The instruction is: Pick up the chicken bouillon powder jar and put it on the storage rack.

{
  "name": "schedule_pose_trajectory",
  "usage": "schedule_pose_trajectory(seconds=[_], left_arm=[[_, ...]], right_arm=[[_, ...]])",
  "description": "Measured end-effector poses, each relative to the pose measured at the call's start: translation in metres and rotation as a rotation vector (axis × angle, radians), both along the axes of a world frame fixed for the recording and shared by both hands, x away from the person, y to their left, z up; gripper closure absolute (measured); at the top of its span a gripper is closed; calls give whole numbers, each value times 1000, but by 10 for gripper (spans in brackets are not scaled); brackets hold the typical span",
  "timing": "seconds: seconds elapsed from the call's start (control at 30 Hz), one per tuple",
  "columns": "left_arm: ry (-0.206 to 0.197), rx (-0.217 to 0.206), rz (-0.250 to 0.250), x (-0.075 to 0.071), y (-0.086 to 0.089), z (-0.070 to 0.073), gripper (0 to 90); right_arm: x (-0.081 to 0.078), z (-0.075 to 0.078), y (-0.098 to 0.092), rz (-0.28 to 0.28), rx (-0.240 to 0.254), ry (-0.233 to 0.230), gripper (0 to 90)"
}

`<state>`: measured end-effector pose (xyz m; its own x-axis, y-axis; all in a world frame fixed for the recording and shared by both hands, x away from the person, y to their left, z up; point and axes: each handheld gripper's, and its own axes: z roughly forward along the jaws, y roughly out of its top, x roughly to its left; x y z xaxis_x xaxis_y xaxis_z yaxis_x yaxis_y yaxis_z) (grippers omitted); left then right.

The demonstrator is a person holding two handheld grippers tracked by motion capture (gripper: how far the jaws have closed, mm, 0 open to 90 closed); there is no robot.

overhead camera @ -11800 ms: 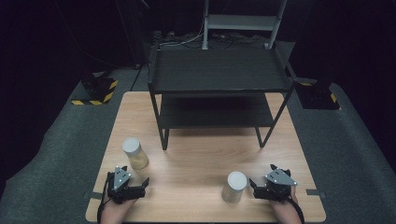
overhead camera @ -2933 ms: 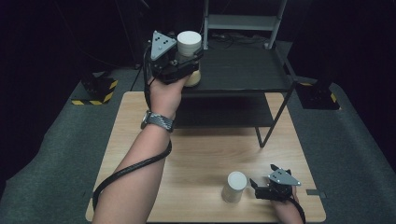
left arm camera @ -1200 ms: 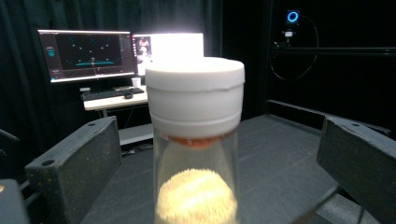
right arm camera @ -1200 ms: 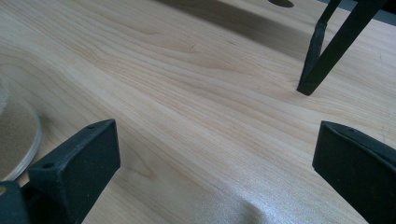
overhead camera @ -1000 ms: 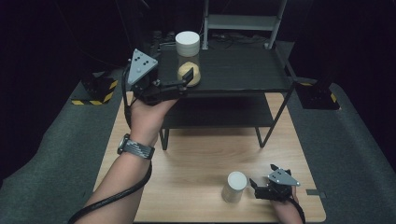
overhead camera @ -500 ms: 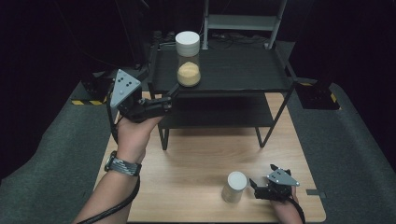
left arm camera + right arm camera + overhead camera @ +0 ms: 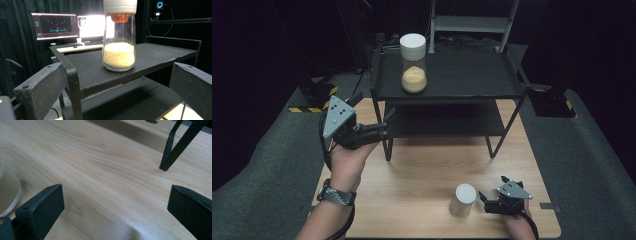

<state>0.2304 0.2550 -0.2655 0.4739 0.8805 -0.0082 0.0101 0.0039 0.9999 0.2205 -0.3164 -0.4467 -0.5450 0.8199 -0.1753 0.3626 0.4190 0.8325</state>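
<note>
My left gripper [image 7: 379, 129], jaws spread and empty, hangs at the rack's [image 7: 452, 92] 8 o'clock; the jar [image 7: 413, 62] stands on top. I'd retreat low, avoiding the corner post.

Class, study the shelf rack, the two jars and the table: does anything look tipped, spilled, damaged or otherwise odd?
Nothing stands out. The jar on the top shelf stands upright with its lid on and its grains inside. The jar on the table is upright and capped too. No spill shows on the rack or the table.
</note>
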Motion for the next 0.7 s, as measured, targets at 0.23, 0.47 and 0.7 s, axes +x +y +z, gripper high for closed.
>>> schedule_pose_trajectory(seconds=[0.23,0.47,0.7], left_arm=[[19,20,6,-7,3,-15,4],[43,26,8,-13,5,-36,4],[75,25,9,-19,8,-60,4]], right_arm=[[0,0,-1,0,4,0,2],[0,0,-1,1,3,-1,2],[0,0,0,0,-1,-1,2]])
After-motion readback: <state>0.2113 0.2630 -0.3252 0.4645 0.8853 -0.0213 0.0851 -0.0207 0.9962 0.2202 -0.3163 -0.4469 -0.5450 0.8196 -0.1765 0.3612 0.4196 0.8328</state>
